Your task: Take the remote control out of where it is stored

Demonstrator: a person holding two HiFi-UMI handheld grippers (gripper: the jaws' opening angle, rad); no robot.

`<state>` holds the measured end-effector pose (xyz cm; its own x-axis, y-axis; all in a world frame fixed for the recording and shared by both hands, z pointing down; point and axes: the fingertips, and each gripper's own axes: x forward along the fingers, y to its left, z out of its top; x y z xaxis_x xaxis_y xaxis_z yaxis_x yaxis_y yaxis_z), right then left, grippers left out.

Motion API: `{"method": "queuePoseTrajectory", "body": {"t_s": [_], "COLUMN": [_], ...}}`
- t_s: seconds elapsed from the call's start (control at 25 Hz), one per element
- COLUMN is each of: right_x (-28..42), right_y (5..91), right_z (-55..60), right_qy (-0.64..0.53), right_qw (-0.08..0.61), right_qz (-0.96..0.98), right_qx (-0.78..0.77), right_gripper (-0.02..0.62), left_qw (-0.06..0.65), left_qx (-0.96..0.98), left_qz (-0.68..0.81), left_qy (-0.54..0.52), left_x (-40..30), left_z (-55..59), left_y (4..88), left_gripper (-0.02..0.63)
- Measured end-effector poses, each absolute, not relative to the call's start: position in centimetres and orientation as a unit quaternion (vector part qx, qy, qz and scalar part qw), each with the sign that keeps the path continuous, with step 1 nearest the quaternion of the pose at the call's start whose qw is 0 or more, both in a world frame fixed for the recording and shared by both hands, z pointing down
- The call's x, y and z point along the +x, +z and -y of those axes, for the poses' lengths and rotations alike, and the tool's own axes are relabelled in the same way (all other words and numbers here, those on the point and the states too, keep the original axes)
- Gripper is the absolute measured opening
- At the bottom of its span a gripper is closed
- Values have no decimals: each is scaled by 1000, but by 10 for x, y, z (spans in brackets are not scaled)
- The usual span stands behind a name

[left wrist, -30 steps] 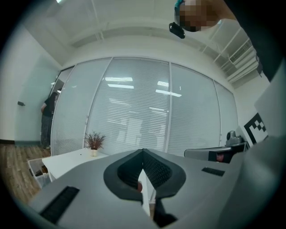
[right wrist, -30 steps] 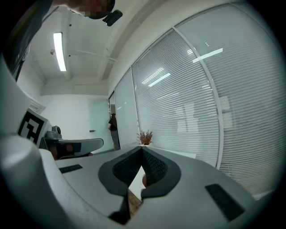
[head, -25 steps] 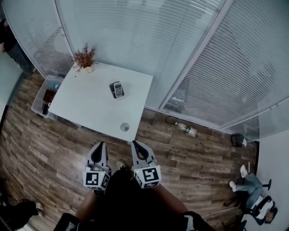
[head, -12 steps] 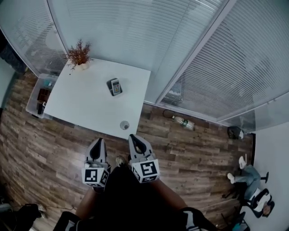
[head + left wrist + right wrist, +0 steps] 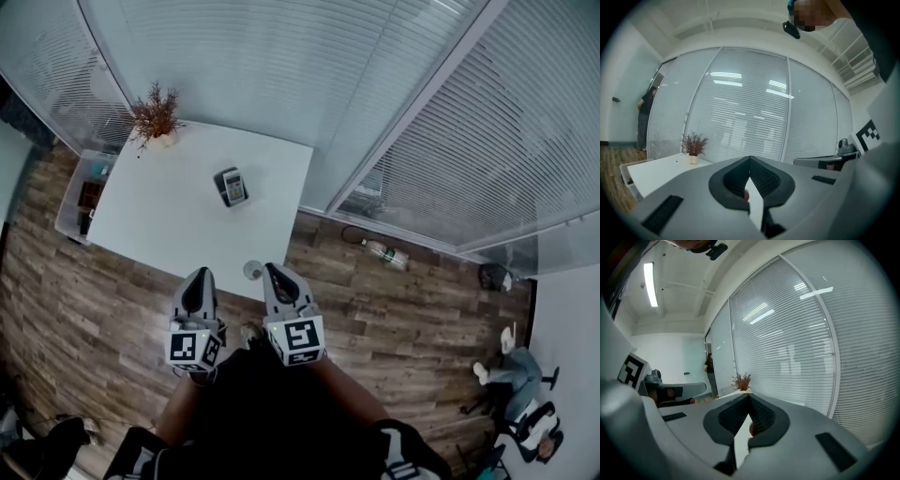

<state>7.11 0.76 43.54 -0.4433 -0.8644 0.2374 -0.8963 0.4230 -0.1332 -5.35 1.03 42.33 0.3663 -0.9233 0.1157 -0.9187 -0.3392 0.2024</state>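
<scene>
We hold both grippers side by side at the near edge of the white table [image 5: 159, 211]. The left gripper [image 5: 199, 275] is clenched: in its own view [image 5: 750, 158] the two dark pads meet at the tip, with nothing between them. The right gripper [image 5: 272, 270] is clenched the same way, its jaws pressed together and empty in the right gripper view [image 5: 749, 394].

The remote control [image 5: 232, 187] is out on the table, past its middle toward the far side. It sits in a small dark holder [image 5: 223, 187] with its pale face turned up. It lies well apart from both grippers and beyond them, roughly on the line that runs between the two tips. Neither gripper touches it or the holder.

A small round cup [image 5: 251, 270] stands at the table's near edge, between the two grippers and just beside the right one. A dried plant in a pale pot [image 5: 153, 114] stands on the far left corner of the table. It also shows in the left gripper view [image 5: 694, 144] and the right gripper view [image 5: 741, 380]. A clear storage bin [image 5: 80, 197] sits on the wooden floor to the left of the table. A bottle [image 5: 386, 253] lies on the floor to the right.
</scene>
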Motion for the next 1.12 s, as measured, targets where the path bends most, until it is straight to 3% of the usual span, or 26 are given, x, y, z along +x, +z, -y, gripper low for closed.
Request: {"method": "queuePoseTrajectory", "body": {"t_s": [0.56, 1.12], "right_x": [85, 54], "right_y": [455, 472], "right_z": [79, 135], "right_qy": [135, 172], "right_qw": [62, 88], "right_qz": [857, 845], "right_qx": [494, 499], "right_gripper": [2, 2], "left_qw": [135, 136], "left_qx": [794, 799], "left_qz": [593, 585], "left_qy": [0, 0], "left_x": [-35, -69], "left_z": [66, 135], "left_y": [427, 427], "left_gripper": [6, 6]}}
